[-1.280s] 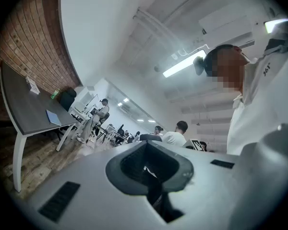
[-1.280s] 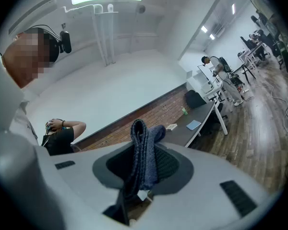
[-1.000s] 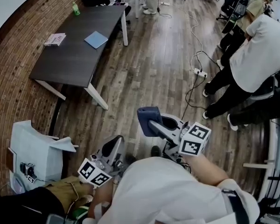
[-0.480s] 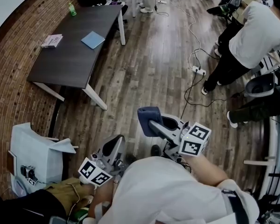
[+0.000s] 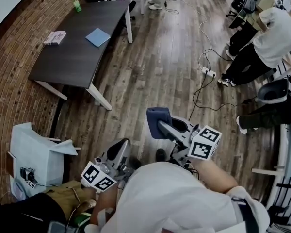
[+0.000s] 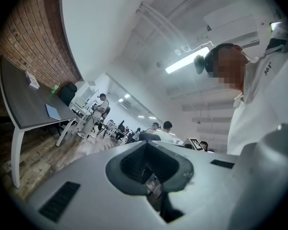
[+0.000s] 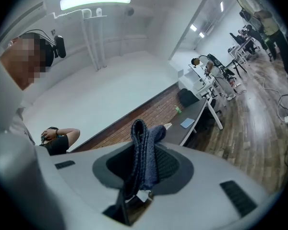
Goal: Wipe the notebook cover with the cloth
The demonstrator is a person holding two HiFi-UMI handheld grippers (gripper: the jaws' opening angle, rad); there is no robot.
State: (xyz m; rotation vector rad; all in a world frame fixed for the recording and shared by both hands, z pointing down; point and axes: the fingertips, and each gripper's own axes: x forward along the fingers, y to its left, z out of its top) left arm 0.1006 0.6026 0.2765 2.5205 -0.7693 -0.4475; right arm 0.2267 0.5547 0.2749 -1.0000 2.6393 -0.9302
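The blue notebook lies on a dark table far off at the upper left, also seen small in the right gripper view and the left gripper view. My right gripper is held over the wooden floor, shut on a folded dark blue cloth. That cloth stands up between the jaws in the right gripper view. My left gripper hangs lower left, close to my body, shut with nothing in it.
A white book and a green bottle also sit on the table. A power strip with cables lies on the floor. Several people stand at the right. A white box sits by the brick wall.
My right gripper with the cloth has drifted slightly right and forward. The left gripper has stayed put. The people at the right have shifted about.
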